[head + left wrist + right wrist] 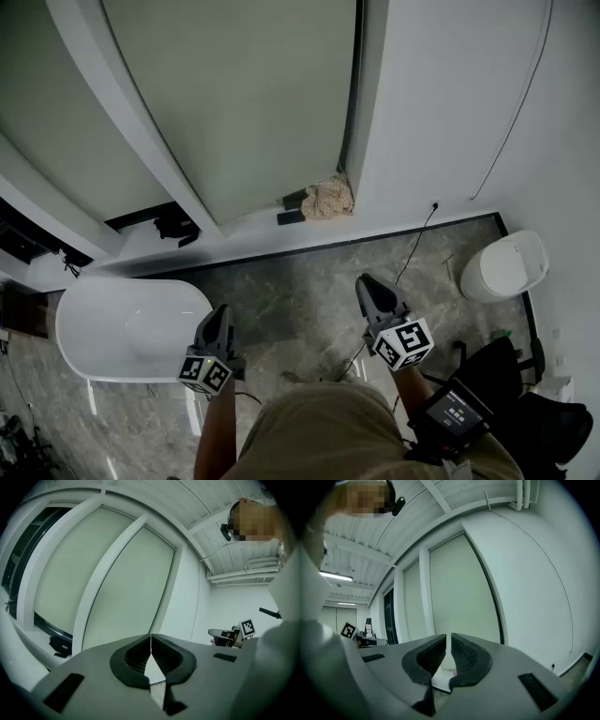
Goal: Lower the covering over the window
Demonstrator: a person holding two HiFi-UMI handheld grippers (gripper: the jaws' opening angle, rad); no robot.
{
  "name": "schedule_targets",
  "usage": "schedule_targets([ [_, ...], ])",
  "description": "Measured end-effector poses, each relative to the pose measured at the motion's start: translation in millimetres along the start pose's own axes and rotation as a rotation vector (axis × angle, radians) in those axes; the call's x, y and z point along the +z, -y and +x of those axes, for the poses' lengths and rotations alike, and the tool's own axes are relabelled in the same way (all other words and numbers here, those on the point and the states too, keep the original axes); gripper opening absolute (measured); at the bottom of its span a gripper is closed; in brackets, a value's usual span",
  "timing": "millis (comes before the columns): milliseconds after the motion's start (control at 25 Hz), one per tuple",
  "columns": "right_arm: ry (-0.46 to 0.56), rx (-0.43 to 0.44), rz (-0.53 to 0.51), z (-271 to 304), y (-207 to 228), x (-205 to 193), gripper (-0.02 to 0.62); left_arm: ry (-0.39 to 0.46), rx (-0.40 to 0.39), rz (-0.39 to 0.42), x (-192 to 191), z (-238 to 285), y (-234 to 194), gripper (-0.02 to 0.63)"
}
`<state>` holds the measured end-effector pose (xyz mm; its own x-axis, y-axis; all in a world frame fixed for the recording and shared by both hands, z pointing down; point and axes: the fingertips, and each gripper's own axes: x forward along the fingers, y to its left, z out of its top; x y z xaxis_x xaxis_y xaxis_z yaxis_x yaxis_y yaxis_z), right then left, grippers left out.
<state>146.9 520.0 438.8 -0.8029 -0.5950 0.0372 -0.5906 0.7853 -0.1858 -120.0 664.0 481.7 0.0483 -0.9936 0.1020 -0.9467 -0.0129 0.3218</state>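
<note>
Grey-green blind (pixel 244 103) hangs lowered, well ahead of both tools.
Head view: left tool (pixel 218 314) and right tool (pixel 369 285) sit low, apart from it; blind's top is cut off. Left gripper view: jaws pressed together, empty. Right gripper view: jaws a slit apart, empty.

White bathtub (pixel 131 328) on the grey marble floor (pixel 300 286); white toilet (pixel 506 265) well apart; crumpled beige cloth (pixel 330 198) on the white ledge (pixel 246 228).
</note>
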Motion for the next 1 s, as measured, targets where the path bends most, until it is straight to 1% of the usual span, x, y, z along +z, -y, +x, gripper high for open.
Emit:
schedule_targets([
  [520,-0.011,-0.012,-0.007,7,6,-5,0.038,-0.007,0.000,0.023,-1,12,-6,0.021],
  [600,-0.026,-0.032,-0.007,7,9,-8,0.038,-0.011,-0.002,0.035,-1,13,-5,0.021],
  [680,-0.032,-0.070,-0.007,2,16,-8,0.040,-0.012,-0.010,0.062,1,15,2,0.021],
  [840,-0.023,-0.146,-0.048,-5,30,0,0.041,-0.004,-0.038,0.116,8,26,19,0.021],
  [1000,-0.018,-0.149,-0.050,-13,38,5,0.042,0.007,-0.058,0.148,18,40,37,0.021],
])
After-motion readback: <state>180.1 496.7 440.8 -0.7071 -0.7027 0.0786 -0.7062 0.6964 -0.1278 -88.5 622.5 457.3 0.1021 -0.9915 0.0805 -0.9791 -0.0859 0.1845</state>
